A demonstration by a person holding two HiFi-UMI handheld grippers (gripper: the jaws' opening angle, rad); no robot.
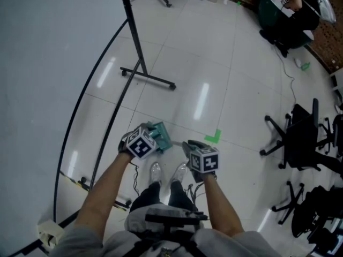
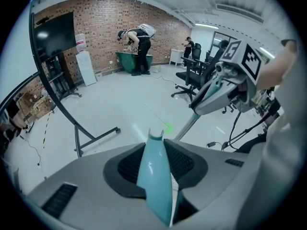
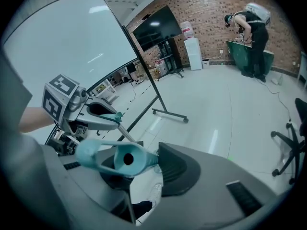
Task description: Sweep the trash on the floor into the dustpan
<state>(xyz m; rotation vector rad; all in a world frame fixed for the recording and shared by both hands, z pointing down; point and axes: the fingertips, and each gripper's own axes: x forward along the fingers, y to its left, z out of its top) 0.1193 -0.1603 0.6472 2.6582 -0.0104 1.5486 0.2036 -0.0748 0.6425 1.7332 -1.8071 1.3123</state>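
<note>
Now the left gripper (image 2: 156,150) is clenched on a pale teal, tapered plastic handle (image 2: 153,176), with its dark pads pressing on both sides. The right gripper (image 3: 139,163) grasps a pale teal plastic handle end with a round hole (image 3: 120,159) in the same way. On the white tiled floor (image 1: 177,63) lies a green tape mark (image 1: 213,138). Both grippers hang on the near side of this mark, the left one to its left and the right one just below it. A teal plastic piece (image 1: 162,135) sits just left of the mark, beside the left gripper. It is probably the dustpan, though the head view shows it too small to be sure. Well beyond the mark, to the left, stands a black wheeled stand (image 1: 147,76).
</note>
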